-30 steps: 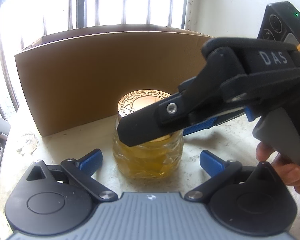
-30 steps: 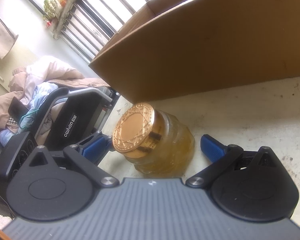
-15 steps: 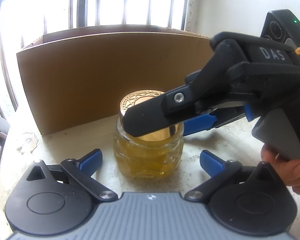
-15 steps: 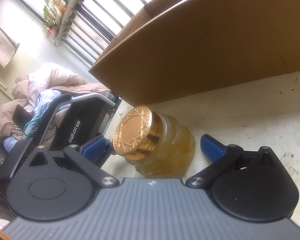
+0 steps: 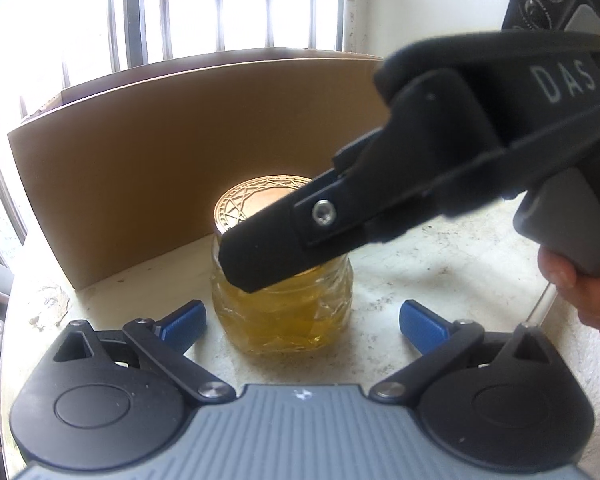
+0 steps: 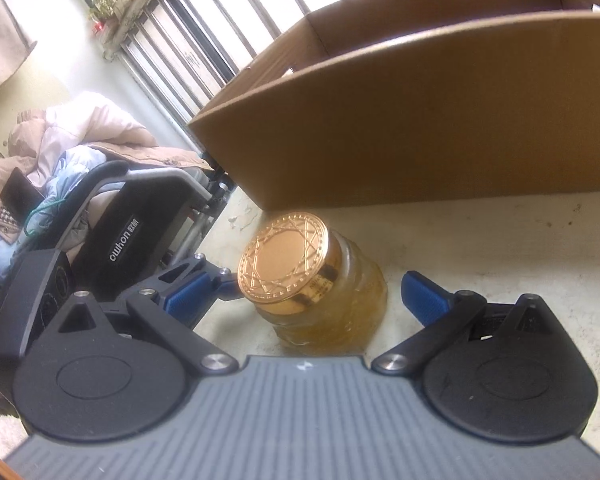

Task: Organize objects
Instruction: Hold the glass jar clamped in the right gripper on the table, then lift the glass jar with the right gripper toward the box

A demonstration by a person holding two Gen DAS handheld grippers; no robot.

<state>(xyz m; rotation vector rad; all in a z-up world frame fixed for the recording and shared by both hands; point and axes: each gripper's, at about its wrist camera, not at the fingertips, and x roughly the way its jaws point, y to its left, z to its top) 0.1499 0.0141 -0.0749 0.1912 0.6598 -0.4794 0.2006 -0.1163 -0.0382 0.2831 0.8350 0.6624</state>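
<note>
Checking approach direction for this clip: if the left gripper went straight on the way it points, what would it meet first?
Most likely the glass jar, centred between the left gripper's open fingers; the cardboard box stands behind it.

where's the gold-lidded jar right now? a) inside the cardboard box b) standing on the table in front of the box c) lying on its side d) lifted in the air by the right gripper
b: the jar stands upright on the table just in front of the cardboard box wall, with the open fingers of the left gripper and right gripper either side, neither closed on it.
</note>
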